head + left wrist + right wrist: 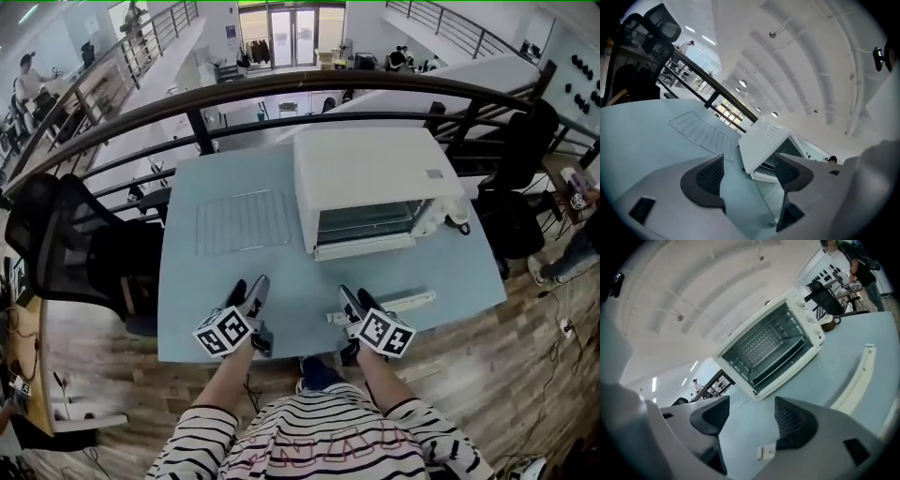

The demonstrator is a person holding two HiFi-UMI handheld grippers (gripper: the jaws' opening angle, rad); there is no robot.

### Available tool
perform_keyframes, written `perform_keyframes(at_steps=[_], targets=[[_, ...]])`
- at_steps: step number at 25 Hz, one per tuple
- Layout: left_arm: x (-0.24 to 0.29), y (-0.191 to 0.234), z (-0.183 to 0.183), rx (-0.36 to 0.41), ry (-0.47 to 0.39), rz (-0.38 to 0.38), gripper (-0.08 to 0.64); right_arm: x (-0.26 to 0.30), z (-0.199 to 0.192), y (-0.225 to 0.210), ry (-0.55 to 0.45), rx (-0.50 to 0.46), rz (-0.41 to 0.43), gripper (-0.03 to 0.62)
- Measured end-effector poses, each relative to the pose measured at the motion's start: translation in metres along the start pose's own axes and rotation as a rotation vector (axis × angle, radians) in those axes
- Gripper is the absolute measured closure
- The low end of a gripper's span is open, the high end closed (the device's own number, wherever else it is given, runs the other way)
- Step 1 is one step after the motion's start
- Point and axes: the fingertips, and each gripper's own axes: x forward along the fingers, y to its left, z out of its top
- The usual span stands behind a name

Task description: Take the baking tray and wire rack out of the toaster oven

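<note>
The white toaster oven (370, 183) stands at the table's back right, and its glass door lies open flat toward me, with a white handle bar (405, 303). In the right gripper view the oven's inside (768, 345) shows a flat tray-like shelf (780, 363) low in it. The wire rack (244, 221) lies flat on the blue table (187, 319), left of the oven. My left gripper (249, 289) hovers near the front edge, open and empty. Beside the door handle, my right gripper (356, 298) is also open and empty. The rack (701, 129) and oven (761, 140) lie beyond the left jaws.
A black railing (281, 89) runs behind the table. Black chairs stand at the left (75, 244) and right (511, 220). A small brown and white object (457, 214) sits at the oven's right side. The door handle (855, 380) lies right of the right gripper.
</note>
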Motion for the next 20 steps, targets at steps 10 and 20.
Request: perform_keyframes(at_steps=[10, 20], targets=[[-0.01, -0.068, -0.075, -0.02, 0.105, -0.133, 0.221, -0.073, 0.001, -0.037, -0.089, 0.042, -0.057, 0.276], [0.033, -0.113, -0.106, -0.127, 0.125, -0.192, 0.222, -0.077, 0.056, -0.075, -0.206, 0.177, -0.013, 0.278]])
